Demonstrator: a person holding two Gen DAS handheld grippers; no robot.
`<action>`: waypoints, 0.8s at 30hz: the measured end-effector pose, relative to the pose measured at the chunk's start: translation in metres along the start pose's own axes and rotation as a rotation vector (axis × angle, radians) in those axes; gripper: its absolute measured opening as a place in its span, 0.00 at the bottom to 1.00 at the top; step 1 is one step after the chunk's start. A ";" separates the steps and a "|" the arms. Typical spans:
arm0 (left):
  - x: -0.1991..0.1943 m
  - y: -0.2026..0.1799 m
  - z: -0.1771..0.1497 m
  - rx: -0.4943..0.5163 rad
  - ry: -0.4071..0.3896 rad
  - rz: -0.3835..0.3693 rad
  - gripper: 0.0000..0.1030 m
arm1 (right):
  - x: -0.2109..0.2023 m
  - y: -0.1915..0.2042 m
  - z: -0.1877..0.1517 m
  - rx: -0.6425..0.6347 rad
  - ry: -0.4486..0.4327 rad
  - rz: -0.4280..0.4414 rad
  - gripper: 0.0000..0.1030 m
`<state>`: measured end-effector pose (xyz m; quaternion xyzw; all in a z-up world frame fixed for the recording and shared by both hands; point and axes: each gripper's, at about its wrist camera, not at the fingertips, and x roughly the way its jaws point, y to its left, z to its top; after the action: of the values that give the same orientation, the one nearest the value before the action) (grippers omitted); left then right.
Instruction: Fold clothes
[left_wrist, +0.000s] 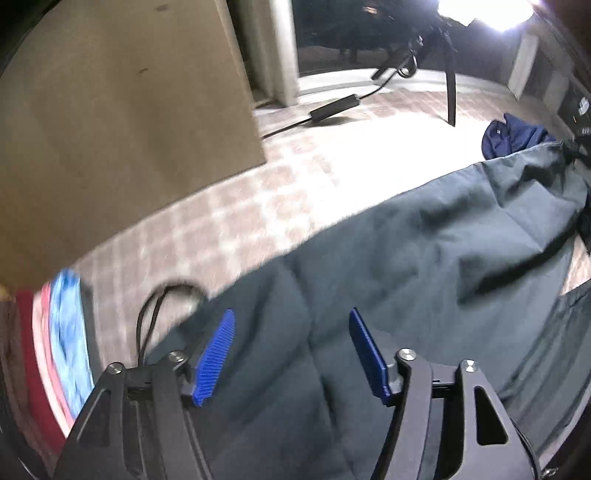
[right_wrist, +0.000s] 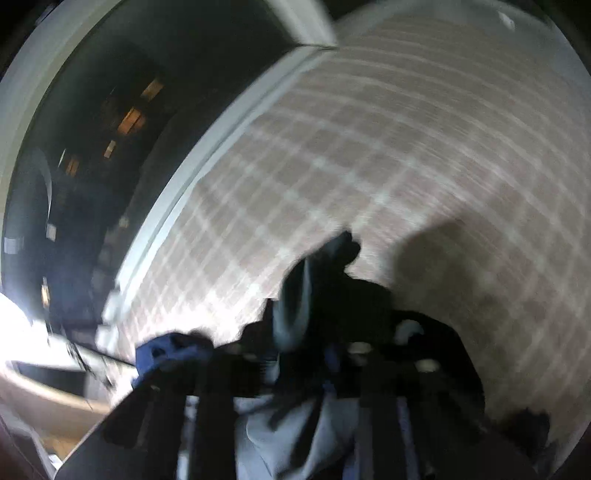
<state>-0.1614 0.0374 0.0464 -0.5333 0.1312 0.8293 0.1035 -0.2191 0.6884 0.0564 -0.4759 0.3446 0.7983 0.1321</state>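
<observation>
A dark grey-green garment (left_wrist: 424, 258) lies spread over a checked cloth surface (left_wrist: 258, 206) and reaches from the lower middle to the far right of the left wrist view. My left gripper (left_wrist: 291, 332) hovers just above its near part, open, its blue pads (left_wrist: 216, 356) wide apart with nothing between them. In the blurred right wrist view my right gripper (right_wrist: 314, 332) is shut on a bunched fold of the same dark garment (right_wrist: 295, 314), which sticks up between the fingers and hangs below them.
A crumpled dark blue garment (left_wrist: 513, 134) lies at the far right. A black power brick with its cable (left_wrist: 334, 107) and a dark stand leg (left_wrist: 450, 96) sit at the back. A brown panel (left_wrist: 122, 140) rises at left, and red and blue fabric (left_wrist: 62, 350) lies beside it.
</observation>
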 end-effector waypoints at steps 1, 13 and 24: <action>0.008 -0.004 0.007 0.023 0.011 0.000 0.63 | -0.003 0.007 -0.002 -0.044 0.003 0.012 0.33; 0.034 -0.032 0.028 0.091 0.007 0.161 0.67 | -0.099 -0.035 -0.025 -0.270 -0.157 0.079 0.50; -0.054 -0.171 -0.001 0.275 -0.068 -0.066 0.68 | -0.014 -0.082 0.007 -0.200 0.031 0.161 0.52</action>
<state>-0.0850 0.1968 0.0772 -0.4898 0.2223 0.8172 0.2071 -0.1724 0.7544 0.0353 -0.4699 0.3024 0.8292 0.0139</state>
